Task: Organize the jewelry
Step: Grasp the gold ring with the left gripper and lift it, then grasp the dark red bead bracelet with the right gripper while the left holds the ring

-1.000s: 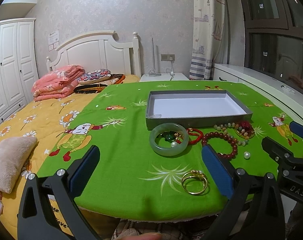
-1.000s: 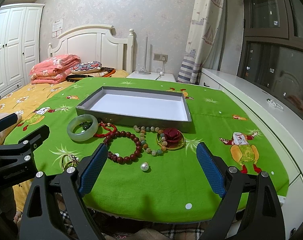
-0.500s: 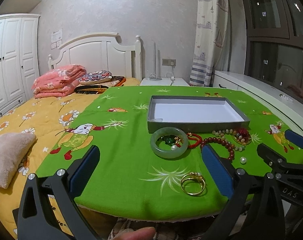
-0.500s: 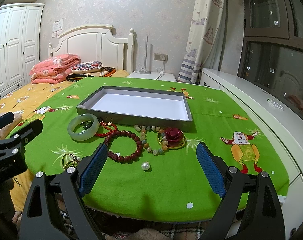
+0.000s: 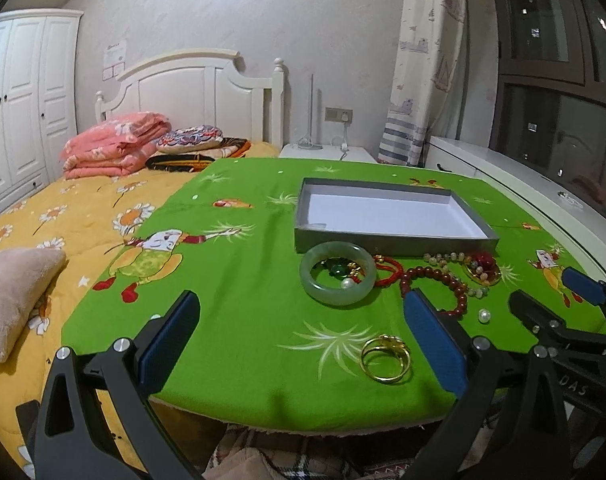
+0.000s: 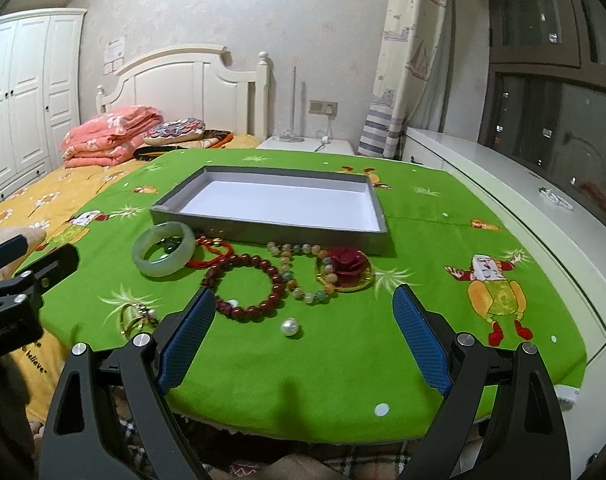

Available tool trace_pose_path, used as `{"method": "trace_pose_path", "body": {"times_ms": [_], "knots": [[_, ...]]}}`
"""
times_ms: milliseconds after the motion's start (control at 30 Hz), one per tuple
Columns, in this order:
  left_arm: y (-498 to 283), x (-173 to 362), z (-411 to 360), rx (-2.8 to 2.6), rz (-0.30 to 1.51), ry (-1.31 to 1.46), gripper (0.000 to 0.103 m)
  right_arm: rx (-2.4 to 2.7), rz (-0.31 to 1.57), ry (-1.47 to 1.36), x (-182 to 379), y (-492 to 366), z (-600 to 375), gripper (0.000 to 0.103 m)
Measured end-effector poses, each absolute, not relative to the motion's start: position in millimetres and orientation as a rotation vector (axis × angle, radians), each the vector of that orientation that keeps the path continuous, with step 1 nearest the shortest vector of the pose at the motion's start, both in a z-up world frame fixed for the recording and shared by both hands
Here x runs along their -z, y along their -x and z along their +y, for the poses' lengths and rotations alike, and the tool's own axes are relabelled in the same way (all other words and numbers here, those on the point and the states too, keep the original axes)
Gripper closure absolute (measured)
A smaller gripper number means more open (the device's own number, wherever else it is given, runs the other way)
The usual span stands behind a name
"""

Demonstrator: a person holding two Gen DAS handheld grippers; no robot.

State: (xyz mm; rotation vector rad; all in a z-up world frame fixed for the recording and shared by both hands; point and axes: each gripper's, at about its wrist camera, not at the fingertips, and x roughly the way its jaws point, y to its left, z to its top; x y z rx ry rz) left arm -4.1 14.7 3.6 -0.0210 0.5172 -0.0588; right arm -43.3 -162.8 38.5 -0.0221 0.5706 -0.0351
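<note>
I see a shallow grey cardboard tray [image 6: 263, 234] with a white floor on the green-clothed tabletop [image 6: 443, 264]. In front of it: a smooth pale jade bangle [image 5: 337, 278], a red cord, a dark red bead bracelet [image 6: 245, 286], pastel beads beside a red rose brooch [image 6: 347, 266], one loose pearl [image 6: 291, 327], and two stacked gold rings [image 5: 386, 358]. Left gripper [image 5: 299, 344] — jaws apart, the rings just inside its right pad. Right gripper [image 6: 303, 334] — jaws apart, the pearl between them, the bracelet at the left pad. Neither holds anything.
</note>
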Motion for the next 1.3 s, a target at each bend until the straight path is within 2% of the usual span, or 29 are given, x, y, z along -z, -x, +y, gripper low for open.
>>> {"method": "trace_pose_path", "body": {"times_ms": [267,467,633,700,833,867,900,933,967,1100,1300], "knots": [[-5.7,3.4,24.0,0.067,0.559,0.053,0.005,0.073,0.592,-0.045,-32.4,37.4,-189.0,0.018],[-23.0,22.0,3.7,0.196,0.666,0.022,0.005,0.06,0.619,-0.086,-21.8,33.0,-201.6,0.018],[-34.8,44.1,-19.2,0.252,0.757,-0.032,0.019,0.062,0.629,-0.103,-17.3,31.3,-207.5,0.018],[-41.5,53.6,-23.3,0.255,0.792,-0.04,0.028,0.053,0.631,-0.103,-15.9,30.5,-207.1,0.018],[-47.9,60.3,-24.2,0.254,0.81,-0.046,0.035,0.031,0.652,-0.09,-10.1,25.2,-200.5,0.018],[-47.9,60.6,-25.5,0.255,0.807,-0.055,0.042,0.024,0.66,-0.085,-8.2,23.8,-198.3,0.018],[-47.7,60.6,-26.7,0.256,0.804,-0.066,0.054,0.021,0.664,-0.082,-7.4,23.4,-196.6,0.018],[-47.0,60.8,-28.6,0.257,0.798,-0.08,0.063,0.015,0.666,-0.076,-6.5,22.9,-194.9,0.018],[-46.0,60.1,-30.0,0.254,0.796,-0.088,0.065,0.008,0.666,-0.07,-6.2,22.6,-192.9,0.018],[-44.9,54.1,-24.8,0.257,0.779,-0.063,0.066,-0.015,0.663,-0.059,-5.8,23.4,-188.0,0.018],[-30.2,22.5,-10.7,0.207,0.594,-0.082,0.066,-0.056,0.67,-0.06,-5.5,19.7,-184.0,0.018]]}}
